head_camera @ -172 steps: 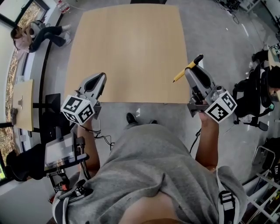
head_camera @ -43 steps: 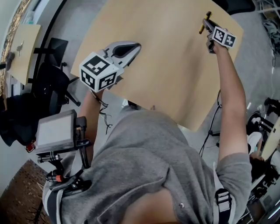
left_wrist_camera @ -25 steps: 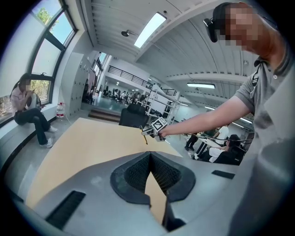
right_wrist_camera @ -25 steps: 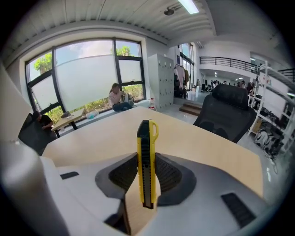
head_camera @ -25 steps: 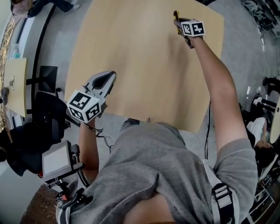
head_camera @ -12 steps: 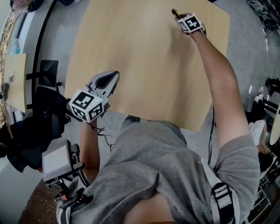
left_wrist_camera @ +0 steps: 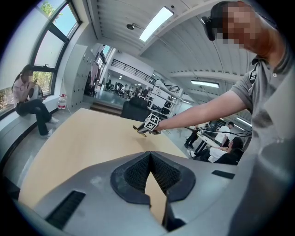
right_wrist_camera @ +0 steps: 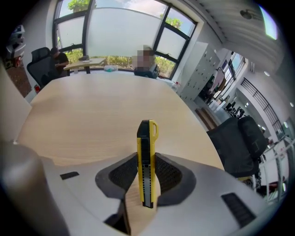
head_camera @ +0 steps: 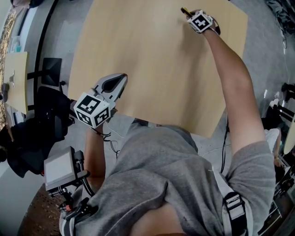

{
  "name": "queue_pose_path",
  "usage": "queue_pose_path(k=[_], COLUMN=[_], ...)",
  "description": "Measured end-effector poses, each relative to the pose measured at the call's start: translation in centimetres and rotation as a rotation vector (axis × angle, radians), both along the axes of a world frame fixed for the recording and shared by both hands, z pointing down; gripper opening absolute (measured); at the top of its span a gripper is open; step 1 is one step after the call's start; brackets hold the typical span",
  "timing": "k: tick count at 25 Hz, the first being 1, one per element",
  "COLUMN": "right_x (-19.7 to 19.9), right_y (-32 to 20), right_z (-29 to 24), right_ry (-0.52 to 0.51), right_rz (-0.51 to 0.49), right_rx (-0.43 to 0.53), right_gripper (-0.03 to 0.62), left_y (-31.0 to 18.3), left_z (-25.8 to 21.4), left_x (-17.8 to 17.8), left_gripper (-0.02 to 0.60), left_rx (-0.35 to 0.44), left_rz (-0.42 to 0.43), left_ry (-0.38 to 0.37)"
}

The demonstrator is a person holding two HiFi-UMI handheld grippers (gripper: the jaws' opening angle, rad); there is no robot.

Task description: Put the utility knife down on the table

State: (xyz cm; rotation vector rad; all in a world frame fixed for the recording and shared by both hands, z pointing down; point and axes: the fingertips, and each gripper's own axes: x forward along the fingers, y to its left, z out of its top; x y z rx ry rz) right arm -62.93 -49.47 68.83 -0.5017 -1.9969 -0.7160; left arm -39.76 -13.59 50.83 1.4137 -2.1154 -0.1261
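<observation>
The utility knife [right_wrist_camera: 146,161] is yellow and black with a grey ribbed slider. It stands upright between the jaws of my right gripper [right_wrist_camera: 146,171], which is shut on it. In the head view that gripper [head_camera: 193,16] is stretched out over the far side of the tan table [head_camera: 152,69], and the knife's tip [head_camera: 184,10] pokes out beyond it. Whether the knife touches the wood I cannot tell. My left gripper [head_camera: 119,83] hovers at the near left table edge, shut and empty; its pads meet [left_wrist_camera: 150,156].
A black chair [head_camera: 46,124] and a mounted tablet [head_camera: 60,167] sit left of me. A black office chair [right_wrist_camera: 239,143] stands past the table's far right corner. A person sits by the window [left_wrist_camera: 30,99]. Another table [right_wrist_camera: 87,62] stands near the windows.
My right arm has reached from the near table edge out to the far side, carrying the knife; in the last half second it edged slightly right. The left gripper stays near the front edge.
</observation>
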Motion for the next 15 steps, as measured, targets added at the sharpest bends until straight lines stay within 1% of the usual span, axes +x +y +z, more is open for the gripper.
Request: queue_pose_path(k=[2,5,7,9,13,15], right_x=[0.5,-0.1,-0.2,0.3,0.0,0.9], right_y=[0.2,-0.6,-0.7,-0.4,0.3,-1.4], right_z=[1.8,3.6,3.6,2.7,2.6,2.5], right_ry=[0.048,0.057,0.053,0.062,0.056,0.084], right_rz=[-0.02,-0.067,-0.104,-0.138,-0.252,-0.245], right_rx=[0.02,0.111,0.164,0.206,0.255,0.327], right_gripper=[0.118,0.118,0.118,0.118,0.119,0.118], left_y=[0.0,-0.3,-0.4,0.0,-0.4,-1.0], left_z=[0.7,1.8,2.0,1.2,0.3,0.5], left_x=[0.0,-0.5,-0.4,0.1,0.2,0.3], left_gripper=[0.006,0.006,0.006,0.006,0.006,0.006], left_rx=[-0.006,-0.014,-0.015,-0.012,-0.019,-0.01], left_rz=[-0.004,-0.01,-0.008,-0.004,-0.008,0.006], left_ry=[0.007,0.014,0.017,0.019,0.027,0.026])
